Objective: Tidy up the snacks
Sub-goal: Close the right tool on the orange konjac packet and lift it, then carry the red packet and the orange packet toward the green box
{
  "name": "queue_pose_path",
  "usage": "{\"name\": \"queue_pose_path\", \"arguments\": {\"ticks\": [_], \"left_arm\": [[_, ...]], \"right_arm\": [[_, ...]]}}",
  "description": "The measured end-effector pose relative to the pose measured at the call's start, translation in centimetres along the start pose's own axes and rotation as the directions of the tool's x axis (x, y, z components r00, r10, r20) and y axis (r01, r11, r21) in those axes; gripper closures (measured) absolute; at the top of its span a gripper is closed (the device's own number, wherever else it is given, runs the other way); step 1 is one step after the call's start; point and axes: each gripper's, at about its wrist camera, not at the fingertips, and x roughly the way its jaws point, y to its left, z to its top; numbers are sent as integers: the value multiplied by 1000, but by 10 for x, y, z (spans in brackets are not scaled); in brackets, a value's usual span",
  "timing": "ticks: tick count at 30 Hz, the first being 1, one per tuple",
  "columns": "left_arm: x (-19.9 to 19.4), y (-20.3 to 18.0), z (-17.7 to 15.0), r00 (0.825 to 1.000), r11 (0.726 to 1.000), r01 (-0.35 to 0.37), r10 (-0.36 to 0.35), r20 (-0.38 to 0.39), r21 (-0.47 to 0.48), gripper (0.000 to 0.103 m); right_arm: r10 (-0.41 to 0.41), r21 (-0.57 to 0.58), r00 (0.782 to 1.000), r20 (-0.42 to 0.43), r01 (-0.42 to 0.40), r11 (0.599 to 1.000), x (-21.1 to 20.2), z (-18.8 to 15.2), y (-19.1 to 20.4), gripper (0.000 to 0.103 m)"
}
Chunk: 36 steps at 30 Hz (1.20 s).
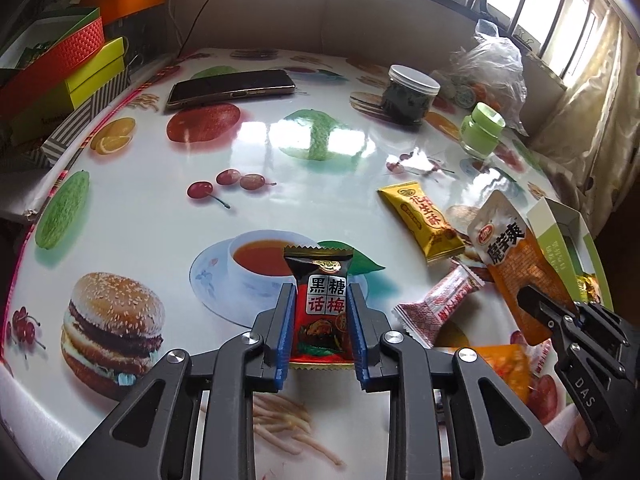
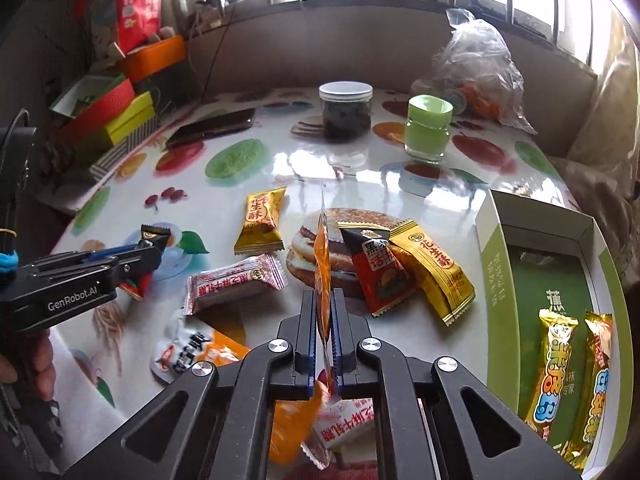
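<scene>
My left gripper (image 1: 322, 292) is shut on a red-and-black plum candy packet (image 1: 320, 272), held upright just above the fruit-print table (image 1: 240, 152). My right gripper (image 2: 323, 296) is shut on an orange pouch (image 2: 322, 256), seen edge-on here and face-on in the left wrist view as the orange pouch (image 1: 510, 248). Loose on the table lie a yellow packet (image 2: 262, 220), a pink-white packet (image 2: 236, 284), another red-black packet (image 2: 376, 276) and a second yellow packet (image 2: 434, 276). At the right, a green-and-white box (image 2: 494, 264) holds two yellow bars (image 2: 554, 364).
At the back of the table are a phone (image 1: 232, 88), a dark jar with a white lid (image 1: 410, 96), a green jar (image 1: 482, 130) and a plastic bag (image 1: 496, 64). Coloured boxes (image 1: 60, 60) are stacked off the left edge. Another orange pouch (image 2: 200, 354) lies near my right gripper.
</scene>
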Motion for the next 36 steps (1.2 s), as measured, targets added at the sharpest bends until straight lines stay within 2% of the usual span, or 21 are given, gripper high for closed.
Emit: {"name": "queue_pose_path", "arguments": {"ticks": [17, 36], "left_arm": [[-24, -21, -6, 998, 998, 49, -50, 24, 36, 77], [-47, -63, -9, 993, 987, 107, -113, 44, 120, 77]], "right_arm": [[14, 47, 998, 63, -17, 999, -31, -10, 0, 96], [-29, 109, 992, 124, 16, 994, -72, -23, -21, 96]]}}
